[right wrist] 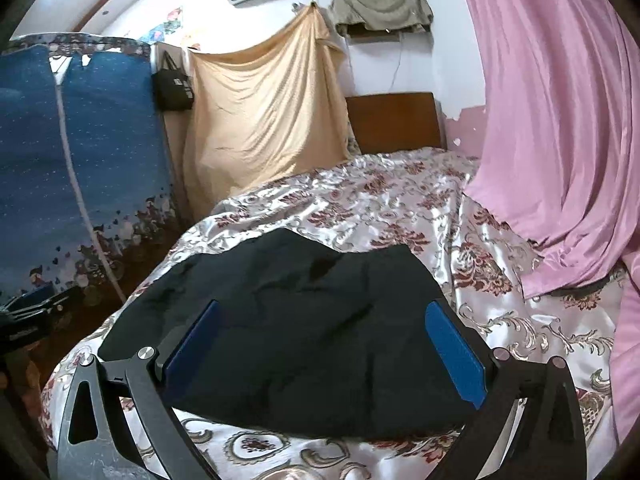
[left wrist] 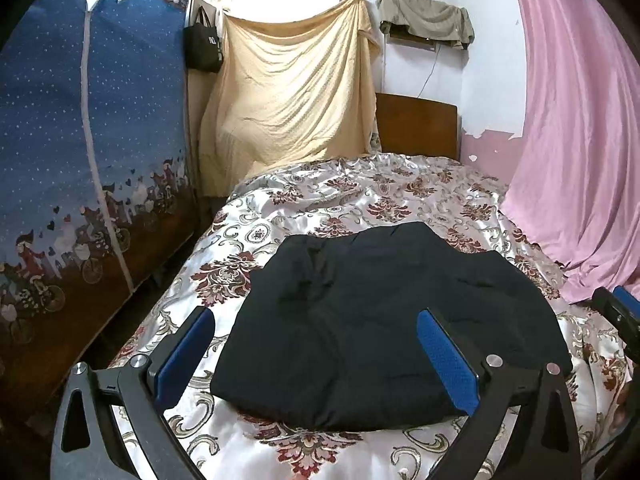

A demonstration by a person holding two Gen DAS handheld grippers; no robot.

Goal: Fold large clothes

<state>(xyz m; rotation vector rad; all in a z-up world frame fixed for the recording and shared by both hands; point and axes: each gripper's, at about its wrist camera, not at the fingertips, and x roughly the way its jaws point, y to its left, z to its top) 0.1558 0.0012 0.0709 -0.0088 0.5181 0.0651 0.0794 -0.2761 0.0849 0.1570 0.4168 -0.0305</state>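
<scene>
Black garment (left wrist: 384,328) folded on bed (left wrist: 360,196), just ahead of both tools. Left tool (left wrist: 316,336) and right tool (right wrist: 324,328) wide open, empty. Probably last fold: next, grip near edge.

You are looking at a black garment (left wrist: 372,332) of matt, soft cloth with shallow creases, lying on a bedspread (left wrist: 360,196) of glossy satin that throws bright highlights off its woven floral pattern. Your left claw (left wrist: 316,348) has black matt plastic arms, shiny round metal pins, and blue pads (left wrist: 448,364) with a fine rough texture; your right claw (right wrist: 324,340) is built alike. The pink curtain (right wrist: 560,120) is smooth cloth with a faint sheen, the yellow hanging sheet (left wrist: 292,92) is dull and crinkled, and the headboard (left wrist: 416,124) looks like smooth brown wood.
</scene>
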